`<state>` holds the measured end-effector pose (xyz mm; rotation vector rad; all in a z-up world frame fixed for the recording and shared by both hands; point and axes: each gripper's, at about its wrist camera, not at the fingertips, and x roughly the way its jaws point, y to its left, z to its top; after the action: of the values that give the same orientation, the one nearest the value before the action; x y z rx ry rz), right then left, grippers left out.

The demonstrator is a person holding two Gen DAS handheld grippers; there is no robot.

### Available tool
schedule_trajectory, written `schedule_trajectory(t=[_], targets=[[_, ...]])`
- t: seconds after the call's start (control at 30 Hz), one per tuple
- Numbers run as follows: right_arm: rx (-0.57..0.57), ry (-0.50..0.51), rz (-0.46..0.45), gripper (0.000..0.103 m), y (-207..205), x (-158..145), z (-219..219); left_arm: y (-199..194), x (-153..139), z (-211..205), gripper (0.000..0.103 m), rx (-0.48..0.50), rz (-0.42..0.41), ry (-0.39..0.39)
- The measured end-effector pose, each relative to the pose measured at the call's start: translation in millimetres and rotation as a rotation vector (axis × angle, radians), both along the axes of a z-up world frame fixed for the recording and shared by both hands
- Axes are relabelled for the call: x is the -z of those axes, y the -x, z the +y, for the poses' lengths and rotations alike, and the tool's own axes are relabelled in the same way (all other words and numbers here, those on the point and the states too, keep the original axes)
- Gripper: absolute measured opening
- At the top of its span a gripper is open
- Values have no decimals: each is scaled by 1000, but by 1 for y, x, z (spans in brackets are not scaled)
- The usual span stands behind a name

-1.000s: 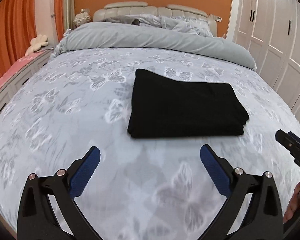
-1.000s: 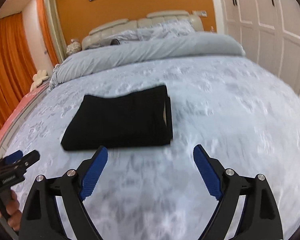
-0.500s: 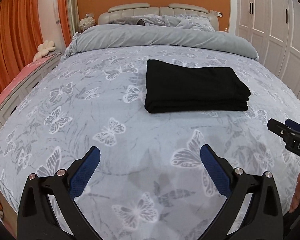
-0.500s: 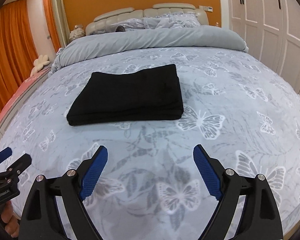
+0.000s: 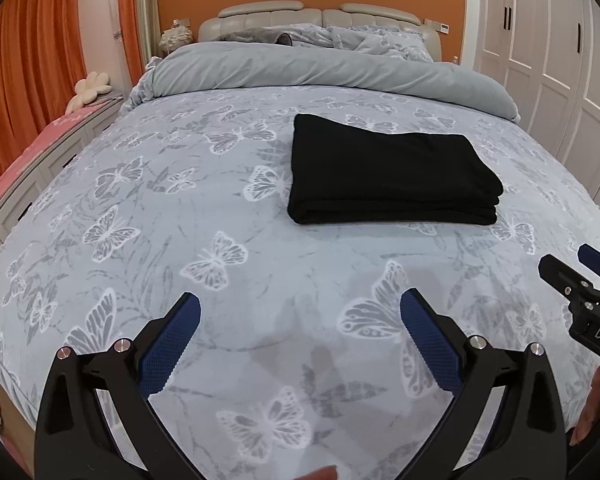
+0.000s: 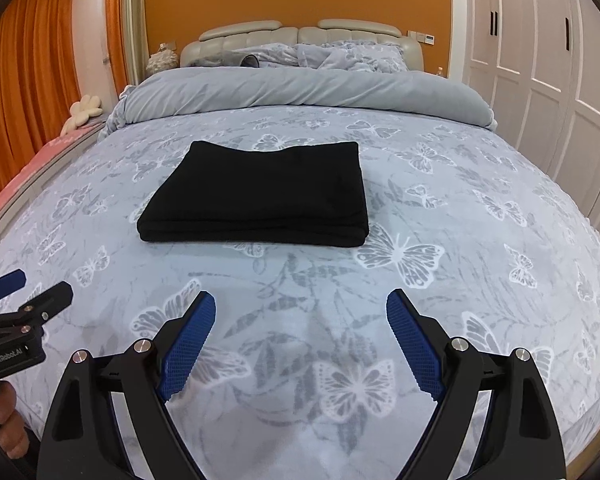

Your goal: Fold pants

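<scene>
bed (image 5: 204, 248) with butterfly-print cover | pants (image 5: 384, 176), black, folded into a flat stack, lie mid-bed, well apart from both tools | left gripper (image 5: 300, 340) and right gripper (image 6: 300, 336): jaws released, empty | folding looks done; best kept clear of the stack | labels read "DAS", "GenRobot.AI"

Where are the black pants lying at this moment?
The folded black pants lie flat on the butterfly bedspread, right of centre in the left wrist view, between the rolled grey duvet and both open grippers, touching neither.
</scene>
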<state>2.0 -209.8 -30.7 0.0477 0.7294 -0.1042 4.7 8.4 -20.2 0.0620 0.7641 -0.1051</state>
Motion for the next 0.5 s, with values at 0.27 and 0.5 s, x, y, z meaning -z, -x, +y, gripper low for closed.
schedule_trajectory(t=[0.27,0.5], targets=[[25,-2,-3,85,6,-3,-6,-1,4,-14,98,16,7,-5],[43,-1,3,85,8,-3,-11,-1,3,-21,98,24,6,3]])
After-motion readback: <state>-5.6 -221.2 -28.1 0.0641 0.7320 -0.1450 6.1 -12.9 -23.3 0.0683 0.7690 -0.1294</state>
